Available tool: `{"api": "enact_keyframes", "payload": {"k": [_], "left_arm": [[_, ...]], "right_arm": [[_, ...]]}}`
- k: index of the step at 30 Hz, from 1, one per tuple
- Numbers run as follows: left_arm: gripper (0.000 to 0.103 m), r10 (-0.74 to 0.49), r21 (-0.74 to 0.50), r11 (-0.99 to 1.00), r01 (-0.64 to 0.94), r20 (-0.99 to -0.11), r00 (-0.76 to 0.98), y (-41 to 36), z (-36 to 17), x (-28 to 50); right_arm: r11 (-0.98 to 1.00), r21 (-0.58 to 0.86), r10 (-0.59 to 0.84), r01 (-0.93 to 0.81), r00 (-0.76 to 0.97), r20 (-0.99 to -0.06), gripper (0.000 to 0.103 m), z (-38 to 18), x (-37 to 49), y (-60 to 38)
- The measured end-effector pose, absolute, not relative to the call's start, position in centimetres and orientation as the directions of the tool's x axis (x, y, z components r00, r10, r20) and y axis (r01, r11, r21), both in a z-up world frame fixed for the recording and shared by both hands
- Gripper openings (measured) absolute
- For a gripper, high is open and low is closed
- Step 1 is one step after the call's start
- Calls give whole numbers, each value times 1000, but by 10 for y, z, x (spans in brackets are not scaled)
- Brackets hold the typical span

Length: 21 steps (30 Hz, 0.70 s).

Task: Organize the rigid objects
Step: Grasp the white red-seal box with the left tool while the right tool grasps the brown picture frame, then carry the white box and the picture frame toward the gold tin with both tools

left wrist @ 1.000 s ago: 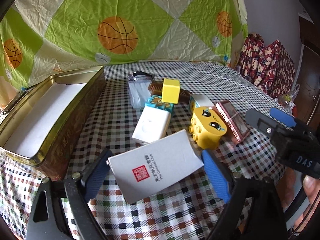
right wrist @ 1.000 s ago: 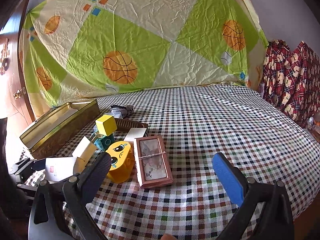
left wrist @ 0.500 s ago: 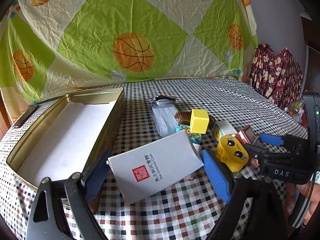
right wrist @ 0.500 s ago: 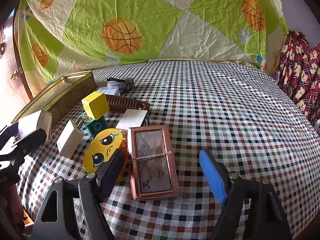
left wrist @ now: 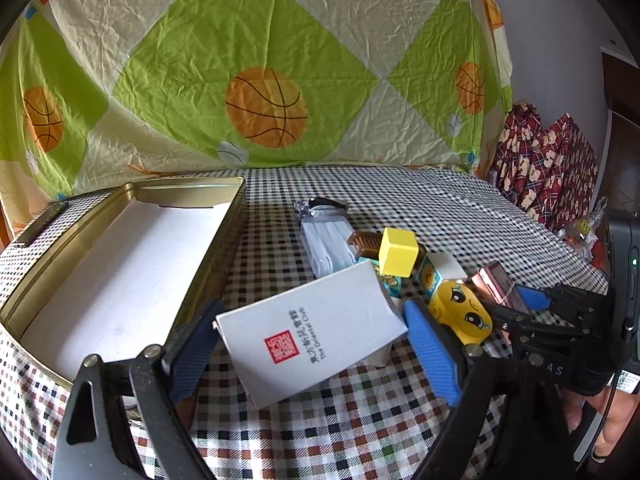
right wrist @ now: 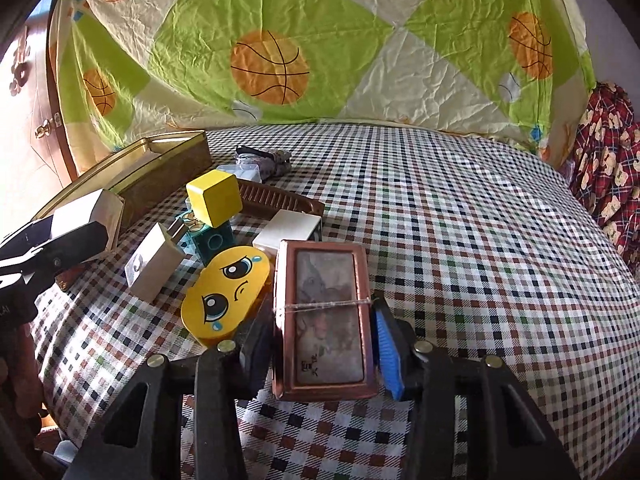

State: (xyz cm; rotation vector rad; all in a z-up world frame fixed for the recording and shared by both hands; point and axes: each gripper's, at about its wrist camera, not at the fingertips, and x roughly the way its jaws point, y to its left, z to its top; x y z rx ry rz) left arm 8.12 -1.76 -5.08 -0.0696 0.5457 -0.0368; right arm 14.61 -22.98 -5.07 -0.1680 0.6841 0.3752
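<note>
My left gripper (left wrist: 312,320) is shut on a white box (left wrist: 308,332) with a red seal and holds it above the checked cloth, beside an open gold tin (left wrist: 180,184). In the right wrist view that box (right wrist: 88,208) hangs at the far left by the tin (right wrist: 160,160). My right gripper (right wrist: 322,328) is closing on a flat copper case (right wrist: 326,312) tied with string. Its pads touch both long sides of the case, which lies on the cloth. A yellow face block (right wrist: 226,292) sits right against the case's left side.
Clustered behind the case are a yellow cube (right wrist: 214,196) on a teal block (right wrist: 212,240), a white plug adapter (right wrist: 154,262), a brown comb (right wrist: 276,198), a white block (right wrist: 290,228) and a clear pouch (left wrist: 326,240). A basketball-print sheet hangs behind.
The right gripper came down over the copper case and its jaws narrowed from wide open onto the case's sides. The left gripper carried the white box up and toward the tin.
</note>
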Motion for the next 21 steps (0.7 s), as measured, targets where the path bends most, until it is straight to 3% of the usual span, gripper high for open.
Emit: {"api": "enact_keyframes", "payload": {"k": [21], "left_arm": [[91, -1, -21, 1000, -9, -427, 904, -25, -45, 65]], "right_arm": [[934, -22, 316, -358, 851, -420, 47, -27, 128, -237]]}}
